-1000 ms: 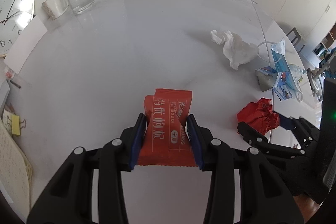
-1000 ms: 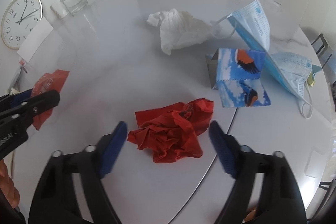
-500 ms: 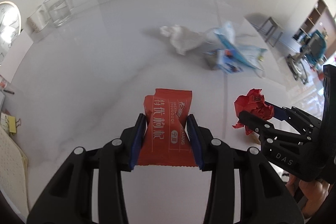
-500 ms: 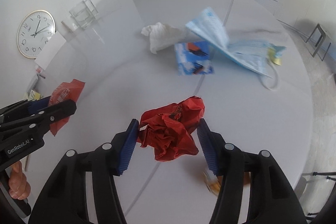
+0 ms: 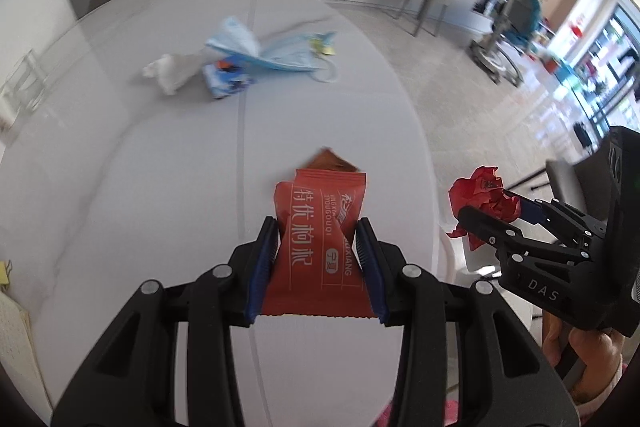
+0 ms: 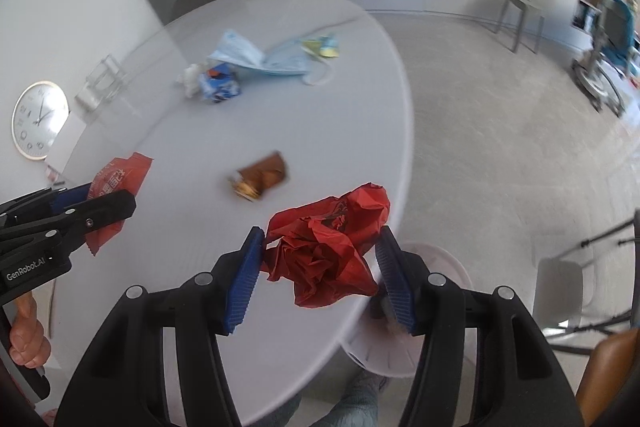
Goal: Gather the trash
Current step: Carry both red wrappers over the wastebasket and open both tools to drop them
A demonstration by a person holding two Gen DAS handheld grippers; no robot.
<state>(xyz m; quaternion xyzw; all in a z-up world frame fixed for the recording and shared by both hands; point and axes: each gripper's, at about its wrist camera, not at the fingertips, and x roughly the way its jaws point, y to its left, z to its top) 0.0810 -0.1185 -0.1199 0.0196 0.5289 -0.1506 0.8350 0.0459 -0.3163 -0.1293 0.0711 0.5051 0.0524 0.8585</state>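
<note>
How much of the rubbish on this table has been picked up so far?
Nothing looks binned yet. In hand: the left gripper clamps an orange snack wrapper, and the right gripper clamps a crumpled red bag over the table edge, above a pale bin. Left on the table: a white tissue, a blue packet, a face mask and a brown wrapper.

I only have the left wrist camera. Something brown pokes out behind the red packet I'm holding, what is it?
Observer: A brown wrapper, lying on the table beyond the red packet.
Operator: Has the right gripper got its red paper?
Observer: Yes. Its jaws have just been closing, and both pads press the crumpled red paper.
Operator: What's the white sliver under it?
Observer: A round white tub, likely the bin, on the floor below the table edge.
</note>
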